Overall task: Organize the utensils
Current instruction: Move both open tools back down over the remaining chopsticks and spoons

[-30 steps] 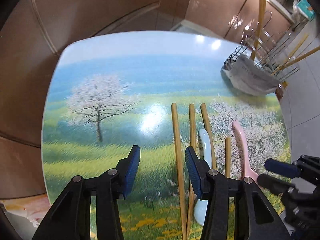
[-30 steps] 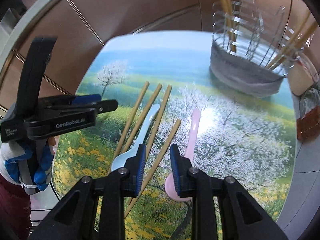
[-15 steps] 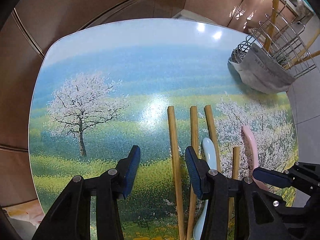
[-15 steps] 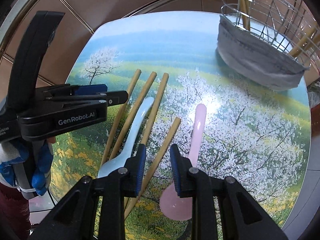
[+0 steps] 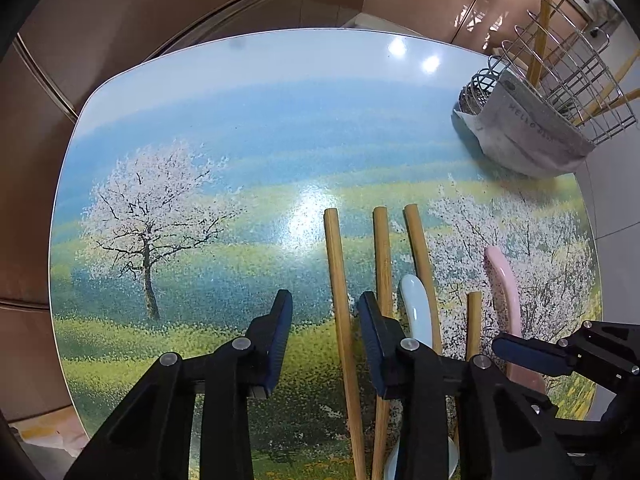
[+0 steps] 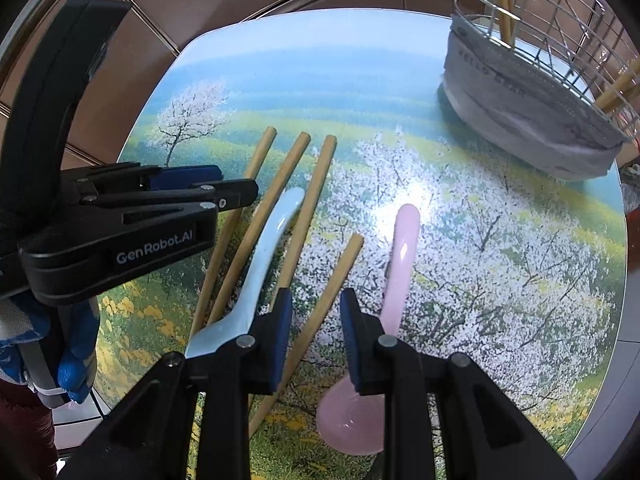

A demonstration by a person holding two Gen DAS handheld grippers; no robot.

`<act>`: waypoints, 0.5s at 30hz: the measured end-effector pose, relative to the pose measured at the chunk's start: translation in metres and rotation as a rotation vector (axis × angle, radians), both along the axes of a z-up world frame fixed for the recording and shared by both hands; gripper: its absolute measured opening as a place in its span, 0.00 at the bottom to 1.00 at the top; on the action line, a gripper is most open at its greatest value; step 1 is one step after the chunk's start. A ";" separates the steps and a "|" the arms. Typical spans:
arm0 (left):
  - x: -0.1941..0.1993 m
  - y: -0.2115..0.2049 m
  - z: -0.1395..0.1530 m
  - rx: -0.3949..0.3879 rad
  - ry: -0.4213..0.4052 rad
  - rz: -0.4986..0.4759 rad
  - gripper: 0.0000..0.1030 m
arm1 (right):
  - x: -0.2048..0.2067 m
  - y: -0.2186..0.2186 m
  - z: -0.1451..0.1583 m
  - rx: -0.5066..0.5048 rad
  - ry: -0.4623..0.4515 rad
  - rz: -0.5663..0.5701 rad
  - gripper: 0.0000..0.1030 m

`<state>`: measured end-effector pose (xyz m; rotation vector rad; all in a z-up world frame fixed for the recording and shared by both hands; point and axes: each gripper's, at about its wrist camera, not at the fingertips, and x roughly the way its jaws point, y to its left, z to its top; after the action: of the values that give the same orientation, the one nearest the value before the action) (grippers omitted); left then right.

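Several wooden chopsticks lie side by side on the painted table (image 5: pixel 240 120) with a pale blue spoon (image 5: pixel 416 304) and a pink spoon (image 5: pixel 504 280). My left gripper (image 5: pixel 325 320) points down over the leftmost chopstick (image 5: pixel 338 280). Its jaws are closing, the stick lies between them, and the pads stand clear of it. My right gripper (image 6: pixel 315 320) straddles the short chopstick (image 6: pixel 336 284), with gaps on both sides. The blue spoon (image 6: pixel 264 264) lies just left of it and the pink spoon (image 6: pixel 400 272) just right.
A wire basket (image 5: pixel 560 80) wrapped in a grey cloth (image 5: pixel 528 136) stands at the table's far right corner, with chopsticks upright in it. A gloved hand (image 6: pixel 76 344) holds the left gripper. Brown tiled floor surrounds the table.
Both grippers have dropped closer to the utensils on the table. The left jaws have narrowed around the leftmost chopstick. The right jaws keep the same gap.
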<state>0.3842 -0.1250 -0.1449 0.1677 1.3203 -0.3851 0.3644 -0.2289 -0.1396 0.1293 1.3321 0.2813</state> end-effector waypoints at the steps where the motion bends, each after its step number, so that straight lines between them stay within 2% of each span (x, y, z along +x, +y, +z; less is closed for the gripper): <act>1: 0.002 0.000 0.000 0.002 -0.001 -0.002 0.31 | 0.001 0.003 -0.001 -0.004 0.002 0.002 0.22; 7: 0.004 -0.002 0.000 0.017 -0.019 -0.015 0.27 | 0.007 0.010 -0.005 -0.022 0.008 0.009 0.22; 15: 0.000 -0.009 0.000 0.036 -0.038 -0.030 0.27 | 0.008 0.011 -0.008 -0.039 0.013 0.015 0.22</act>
<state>0.3843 -0.1344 -0.1448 0.2238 1.2891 -0.3822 0.3719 -0.2175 -0.1476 0.0888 1.3512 0.2679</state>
